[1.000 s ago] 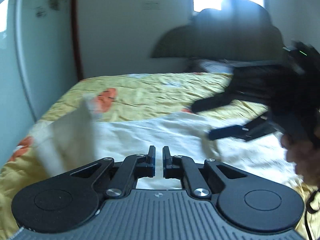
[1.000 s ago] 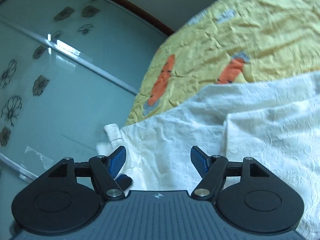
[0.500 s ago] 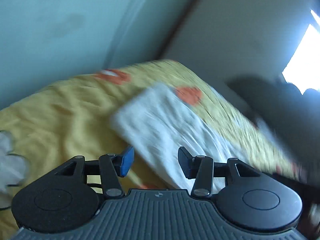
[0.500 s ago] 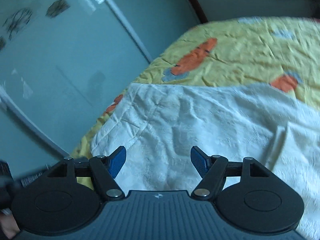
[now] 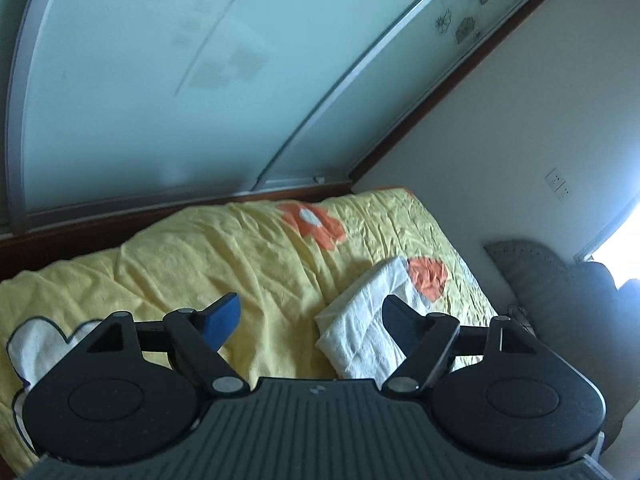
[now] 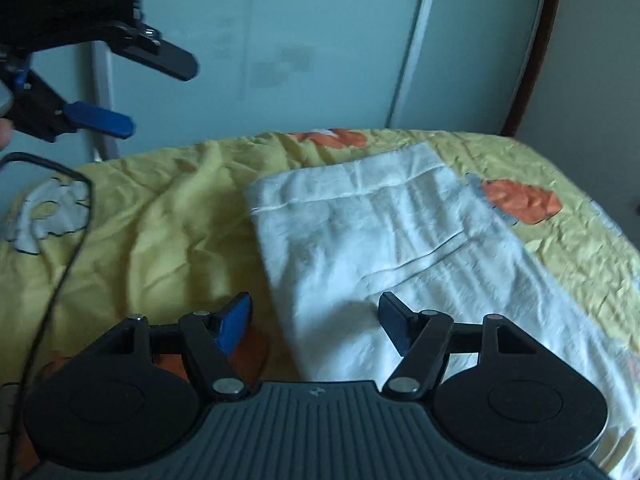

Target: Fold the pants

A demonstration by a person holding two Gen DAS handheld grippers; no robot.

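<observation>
Pants: white, textured cloth pants, folded into a flat oblong, lying on the bed. In the right wrist view they run from the centre down to the lower right, with a stitched band across the far end and a dark seam line across the middle. In the left wrist view only one folded end shows, just ahead of the right-hand finger.

Bed cover: crumpled yellow quilt printed with orange flowers and white shapes; it lies under the pants and is bare to their left.

Left gripper: black two-finger tool with blue pads, held above the quilt, its jaws opening and already wide apart. Nothing lies between them; the pants sit off to the right-hand finger's side, untouched. The right wrist view shows this tool in the air at upper left, well above the bed.

Right gripper: matching black tool with blue pads, hovering over the near end of the pants, jaws spread and closing slightly. The cloth appears to lie below the fingers rather than pinched, though the near edge is blurred.

Cable: thin black cord trailing down over the quilt at the left.

Background: pale frosted glass sliding panels with a dark wooden frame, behind the bed.
</observation>
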